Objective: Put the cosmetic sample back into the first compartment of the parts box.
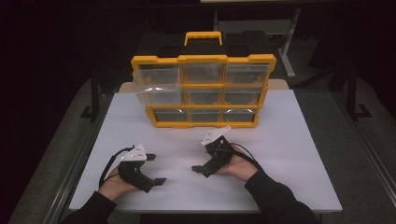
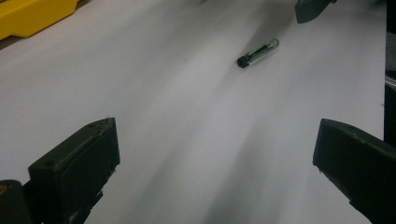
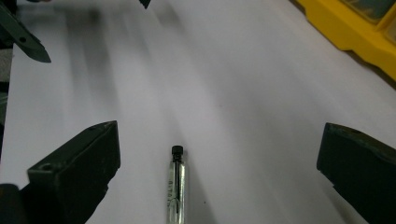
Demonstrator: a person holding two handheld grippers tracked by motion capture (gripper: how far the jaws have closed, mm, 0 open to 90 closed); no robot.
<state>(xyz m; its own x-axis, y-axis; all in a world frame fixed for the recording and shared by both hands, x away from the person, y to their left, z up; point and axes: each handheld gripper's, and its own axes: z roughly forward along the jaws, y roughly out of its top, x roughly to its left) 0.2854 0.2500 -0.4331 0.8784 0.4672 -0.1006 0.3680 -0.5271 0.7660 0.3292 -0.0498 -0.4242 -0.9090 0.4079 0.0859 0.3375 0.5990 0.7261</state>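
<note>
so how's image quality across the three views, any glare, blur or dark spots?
High view: dark surroundings, white table lit, glare on the organizer's clear drawers. Left gripper view: soft streaky shadows, small vial reasonably sharp. Right gripper view: similar streaks, vial sharp with a highlight along it.

The white table top (image 1: 289, 154) is unobstructed across its near half, between the yellow drawer cabinet (image 1: 203, 91) and the near edge. The cabinet is set at the far middle, and open strips of table are left on both sides of it. One clear drawer (image 1: 157, 84) at the cabinet's upper left is seen drawn out and overhanging the table. A small clear tube with a black cap (image 3: 176, 186) is found lying flat between the wide-set jaws of the right gripper (image 1: 210, 154), apart from both. The left gripper (image 1: 154, 169) is held well apart from the right, jaws spread, with bare table between them.
</note>
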